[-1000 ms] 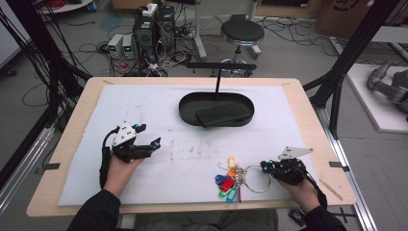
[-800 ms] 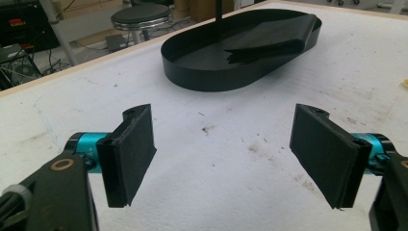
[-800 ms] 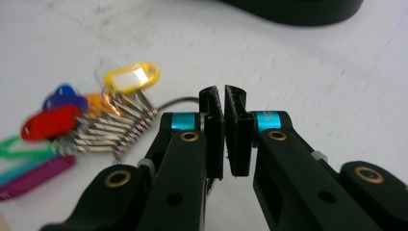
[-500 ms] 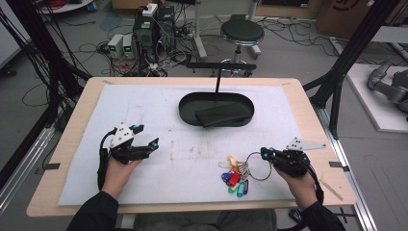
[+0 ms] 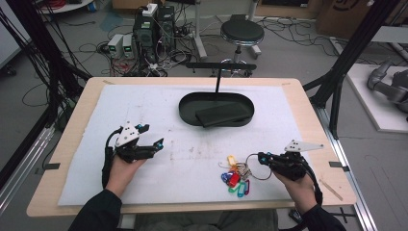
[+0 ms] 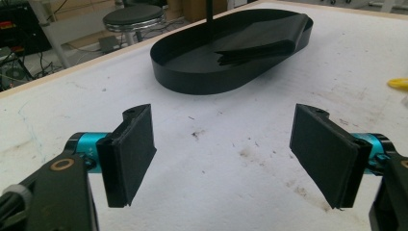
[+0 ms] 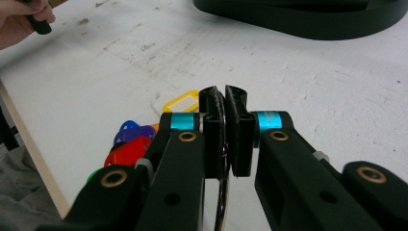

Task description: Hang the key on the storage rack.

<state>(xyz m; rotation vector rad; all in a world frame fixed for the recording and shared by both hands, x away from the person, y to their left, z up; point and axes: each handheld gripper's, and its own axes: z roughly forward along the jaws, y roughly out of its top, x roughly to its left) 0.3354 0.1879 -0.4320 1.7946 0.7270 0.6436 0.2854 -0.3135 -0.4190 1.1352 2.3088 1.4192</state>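
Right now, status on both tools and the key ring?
Right tool shut on key ring, tags trailing on the mat. Left tool open, empty. Black tray beyond, nothing between.

1. Left gripper (image 5: 144, 144): black body, grey three-cornered plate, teal collars behind flat black pads (image 6: 132, 154), brass-ringed screws, black cable; lower left of high view.
2. Right gripper (image 5: 262, 158): same build; lower right.
3. Sleeves (image 5: 98, 214): dark, at bottom edge.

We take this for a robotics lab: black frame struts (image 5: 353, 45) around the table (image 5: 308, 110), tangled cables (image 5: 91, 48) and electronics boxes (image 5: 155, 26) on the floor, a stool (image 5: 242, 33), a grey robot arm (image 5: 389, 86) at right.
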